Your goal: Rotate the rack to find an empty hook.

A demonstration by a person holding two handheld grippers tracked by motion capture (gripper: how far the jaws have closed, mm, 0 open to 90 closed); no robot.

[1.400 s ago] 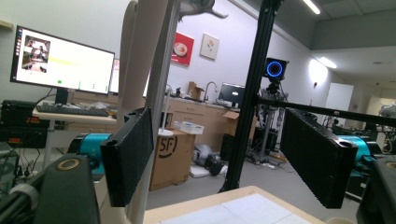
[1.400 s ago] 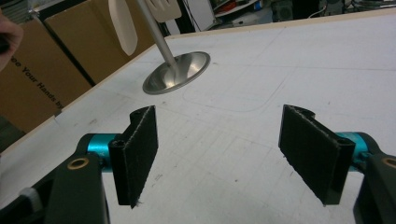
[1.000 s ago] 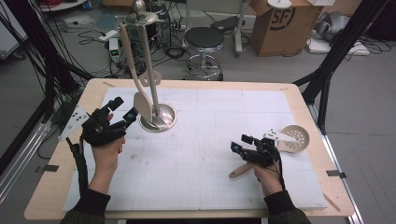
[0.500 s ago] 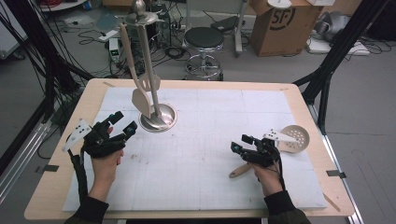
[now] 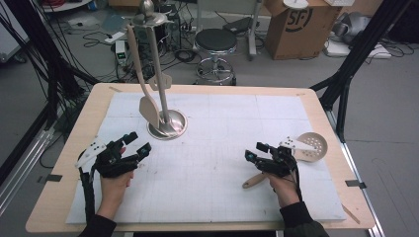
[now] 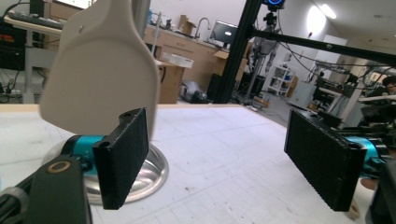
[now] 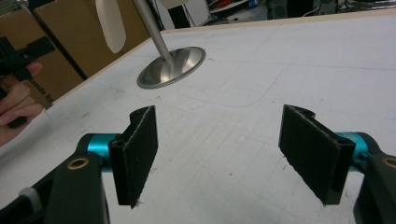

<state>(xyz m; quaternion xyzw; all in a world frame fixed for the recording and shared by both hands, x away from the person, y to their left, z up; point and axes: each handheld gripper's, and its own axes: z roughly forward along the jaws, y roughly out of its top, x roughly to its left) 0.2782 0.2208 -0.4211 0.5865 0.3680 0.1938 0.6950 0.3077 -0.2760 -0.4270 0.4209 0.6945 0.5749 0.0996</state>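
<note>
A metal stand (image 5: 168, 126) with a round base and a tall pole stands at the table's back left. A beige spatula (image 5: 148, 108) hangs from its top, blade down just above the base. My left gripper (image 5: 137, 143) is open and empty, low over the mat in front of the stand. In the left gripper view the spatula blade (image 6: 100, 70) hangs just beyond my left gripper (image 6: 224, 158). My right gripper (image 5: 255, 151) rests open and empty at the right. A beige slotted spoon (image 5: 312, 146) lies beside it, its wooden handle running under that hand.
A white mat (image 5: 217, 118) covers the wooden table. The right gripper view looks across the mat to the stand's base (image 7: 173, 65), the spatula blade (image 7: 109, 23) and the other hand (image 7: 16, 102). Beyond the table are a stool (image 5: 216, 42) and a cardboard box (image 5: 296, 24).
My left gripper has come down and back toward the near left side, away from the hanging spatula, its jaws still open. The right hand has stayed put.
</note>
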